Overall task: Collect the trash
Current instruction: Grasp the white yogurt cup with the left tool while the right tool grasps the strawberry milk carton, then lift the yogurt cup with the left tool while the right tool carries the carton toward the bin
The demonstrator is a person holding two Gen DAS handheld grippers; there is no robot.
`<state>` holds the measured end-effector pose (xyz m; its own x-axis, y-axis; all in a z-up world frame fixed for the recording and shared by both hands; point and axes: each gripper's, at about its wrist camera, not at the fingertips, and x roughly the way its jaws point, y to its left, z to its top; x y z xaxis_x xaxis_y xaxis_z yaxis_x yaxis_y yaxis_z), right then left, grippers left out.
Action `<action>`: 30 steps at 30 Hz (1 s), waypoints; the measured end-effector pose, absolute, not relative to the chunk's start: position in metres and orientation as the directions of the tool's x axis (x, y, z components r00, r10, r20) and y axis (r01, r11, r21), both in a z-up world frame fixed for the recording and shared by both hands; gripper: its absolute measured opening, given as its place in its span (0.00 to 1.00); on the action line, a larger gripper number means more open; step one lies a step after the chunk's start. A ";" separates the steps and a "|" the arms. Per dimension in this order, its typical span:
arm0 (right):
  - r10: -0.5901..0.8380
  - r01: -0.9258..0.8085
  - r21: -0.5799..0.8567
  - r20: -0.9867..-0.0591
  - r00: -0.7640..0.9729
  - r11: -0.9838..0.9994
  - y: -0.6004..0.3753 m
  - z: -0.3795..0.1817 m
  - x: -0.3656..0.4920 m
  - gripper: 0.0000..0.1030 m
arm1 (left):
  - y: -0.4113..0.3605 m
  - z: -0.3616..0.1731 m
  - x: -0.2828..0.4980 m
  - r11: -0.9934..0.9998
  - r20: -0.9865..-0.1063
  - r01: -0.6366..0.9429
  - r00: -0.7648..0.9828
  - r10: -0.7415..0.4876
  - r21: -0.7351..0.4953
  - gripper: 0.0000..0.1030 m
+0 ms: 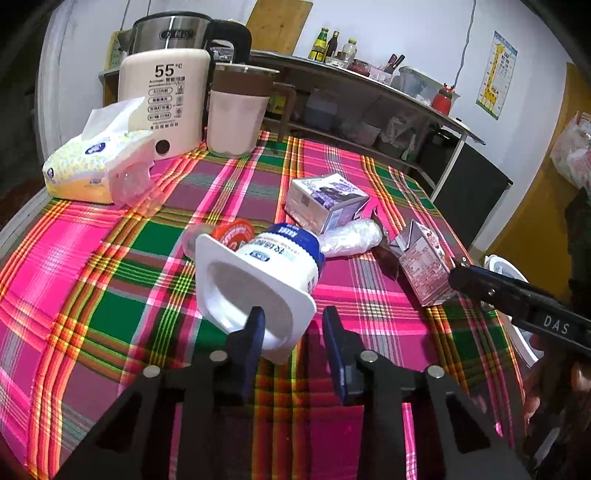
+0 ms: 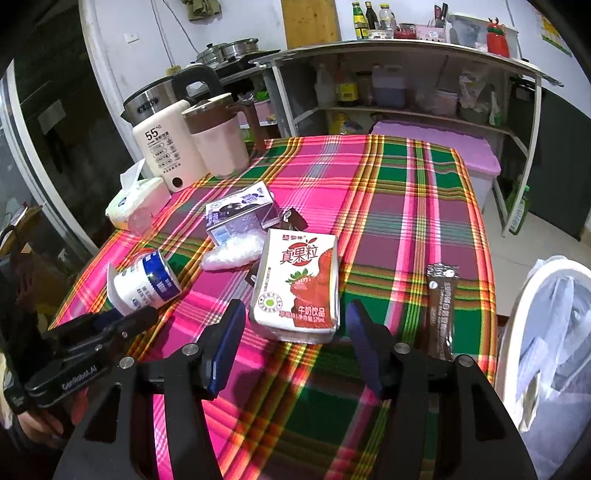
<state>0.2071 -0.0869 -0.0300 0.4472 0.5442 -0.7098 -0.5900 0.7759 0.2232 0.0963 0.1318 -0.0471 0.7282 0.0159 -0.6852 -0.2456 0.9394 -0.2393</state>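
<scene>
A cream kettle (image 1: 168,103) marked 55 stands at the plaid tablecloth's (image 1: 110,266) far corner; a pink jug (image 1: 236,110) just beside it; a tissue pack (image 1: 88,166) nearby; bottles (image 2: 367,14), perhaps sauces, top the shelf (image 2: 406,48).

We've got two fisheye wrist cams, each looking fwd and down along its own fingers. Left cam sits low and close over the plaid tablecloth (image 1: 92,280), facing the wall shelf (image 1: 369,85), w/ the yogurt cup (image 1: 266,273) right at its fingers. Right cam looks from the table's near edge toward the same shelf, strawberry milk carton (image 2: 295,284) close in front, white bin (image 2: 546,332) at its right edge. Both views share the cup, both cartons, kettle (image 1: 166,99) and tissue pack (image 1: 92,166). Each cam also catches the other gripper at its side.
</scene>
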 end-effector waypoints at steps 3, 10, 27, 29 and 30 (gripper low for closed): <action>0.540 -0.591 0.221 -0.717 0.441 0.776 -0.081 -0.033 0.210 0.56 | 0.132 -0.047 0.095 0.940 -0.683 -0.243 0.730 0.014 -0.241 0.30; 0.491 -0.556 0.203 -0.753 0.438 0.806 -0.073 -0.042 0.218 0.56 | 0.132 -0.048 0.095 0.940 -0.682 -0.242 0.732 0.013 -0.242 0.24; 0.514 -0.547 0.227 -0.727 0.456 0.806 -0.093 -0.033 0.199 0.52 | 0.127 -0.035 0.078 0.945 -0.659 -0.227 0.752 0.016 -0.236 0.09; 0.518 -0.546 0.231 -0.721 0.460 0.805 -0.097 -0.030 0.194 0.52 | 0.124 -0.033 0.076 0.947 -0.656 -0.220 0.754 0.014 -0.234 0.08; 0.520 -0.545 0.232 -0.718 0.463 0.806 -0.099 -0.029 0.191 0.52 | 0.122 -0.031 0.074 0.948 -0.654 -0.216 0.756 0.012 -0.233 0.07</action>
<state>0.1909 -0.0994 -0.0288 0.4625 0.5195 -0.7185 -0.5450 0.8058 0.2318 0.0744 0.1224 -0.0312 0.7560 0.0116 -0.6544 -0.2163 0.9481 -0.2331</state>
